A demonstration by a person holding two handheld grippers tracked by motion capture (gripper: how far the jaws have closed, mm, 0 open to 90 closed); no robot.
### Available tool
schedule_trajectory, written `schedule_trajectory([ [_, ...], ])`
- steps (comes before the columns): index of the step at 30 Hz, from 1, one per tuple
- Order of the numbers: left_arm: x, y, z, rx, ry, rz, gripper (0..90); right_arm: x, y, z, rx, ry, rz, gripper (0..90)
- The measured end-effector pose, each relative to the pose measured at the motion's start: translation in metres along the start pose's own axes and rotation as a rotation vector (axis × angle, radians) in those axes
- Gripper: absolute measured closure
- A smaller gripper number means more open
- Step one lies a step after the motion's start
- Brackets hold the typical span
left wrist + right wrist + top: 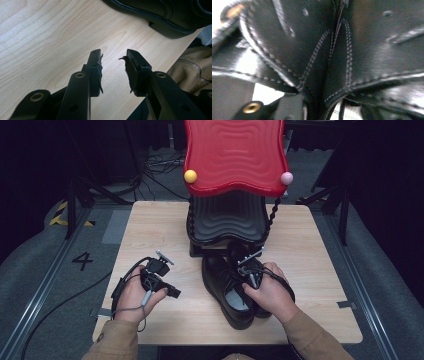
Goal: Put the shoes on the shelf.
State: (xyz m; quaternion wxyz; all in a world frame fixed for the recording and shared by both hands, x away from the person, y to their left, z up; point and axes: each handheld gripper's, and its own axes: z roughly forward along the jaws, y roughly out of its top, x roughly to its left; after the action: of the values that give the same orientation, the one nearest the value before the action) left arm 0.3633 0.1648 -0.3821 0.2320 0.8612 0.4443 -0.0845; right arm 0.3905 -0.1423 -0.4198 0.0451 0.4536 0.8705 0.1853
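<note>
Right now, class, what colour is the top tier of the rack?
Red, with a rippled surface; the top tier shows best in the high view.

Left hand [137, 292] rests low at the person's left, its gripper [167, 287] lying roughly level, pointing right, jaws parted with nothing between them. Right hand [267, 292] is further forward, right gripper [248, 270] angled down and away. Its jaws are hidden; grip state unclear. Both forearms in tan sleeves.

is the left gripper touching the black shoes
Apart. The high view shows the left gripper over bare table, well left of the black shoes. The left gripper view shows its open jaws holding nothing.
</note>
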Motion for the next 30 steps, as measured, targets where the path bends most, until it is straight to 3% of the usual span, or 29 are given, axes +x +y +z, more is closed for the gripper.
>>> schedule_trajectory([
  [8,0.003,0.004,0.0,-0.007,-0.011,0.008,66.5,-0.001,0.002,-0.005,0.024,-0.016,-0.01,80.1],
  [12,0.002,0.006,0.0,-0.01,-0.015,0.012,66.5,-0.01,-0.003,-0.013,0.036,-0.012,-0.003,81.6],
  [18,0.002,0.008,-0.001,-0.012,-0.014,0.016,66.6,-0.016,-0.009,-0.03,0.06,0.052,-0.005,81.7],
  [30,0.003,0.004,-0.005,-0.022,-0.01,0.01,66.5,-0.014,-0.017,-0.069,0.071,0.118,-0.048,81.6],
])
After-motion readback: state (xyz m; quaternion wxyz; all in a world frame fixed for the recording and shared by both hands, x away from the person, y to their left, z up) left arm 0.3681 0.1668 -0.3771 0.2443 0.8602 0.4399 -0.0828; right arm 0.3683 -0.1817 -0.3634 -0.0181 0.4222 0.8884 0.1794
